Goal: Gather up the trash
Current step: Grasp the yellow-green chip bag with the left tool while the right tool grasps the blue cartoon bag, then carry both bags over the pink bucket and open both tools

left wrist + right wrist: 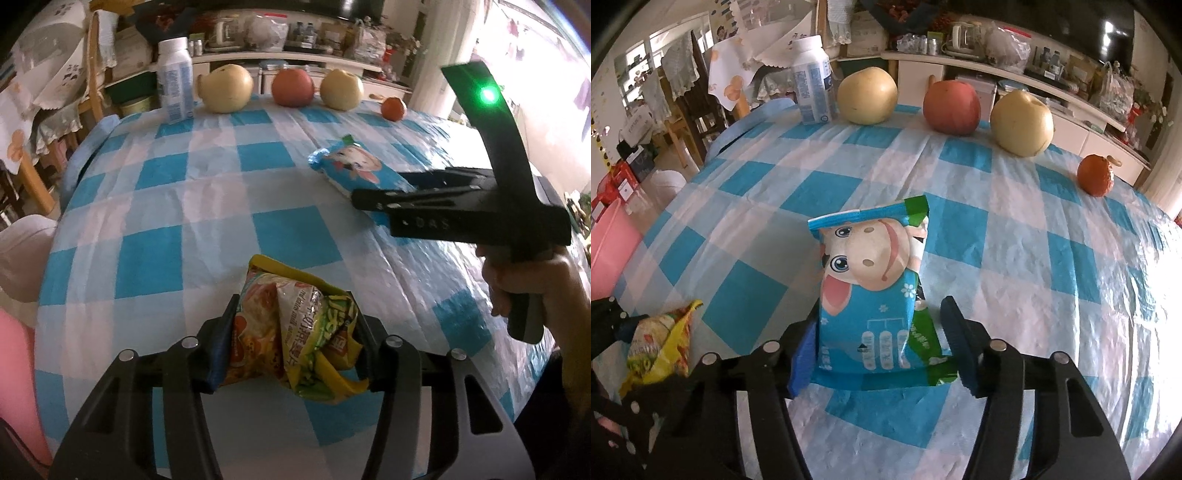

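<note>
My left tool [291,339] pinches the crumpled yellow noodle wrapper [295,332] above the checkered counter [207,206]. My right tool [882,347] straddles the blue cartoon snack bag [871,291]; its left finger touches the bag, its right finger stands apart, so the jaws are spread.

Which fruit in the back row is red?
The red apple, standing between two yellow pears; the small orange sits apart, rightmost.
</note>
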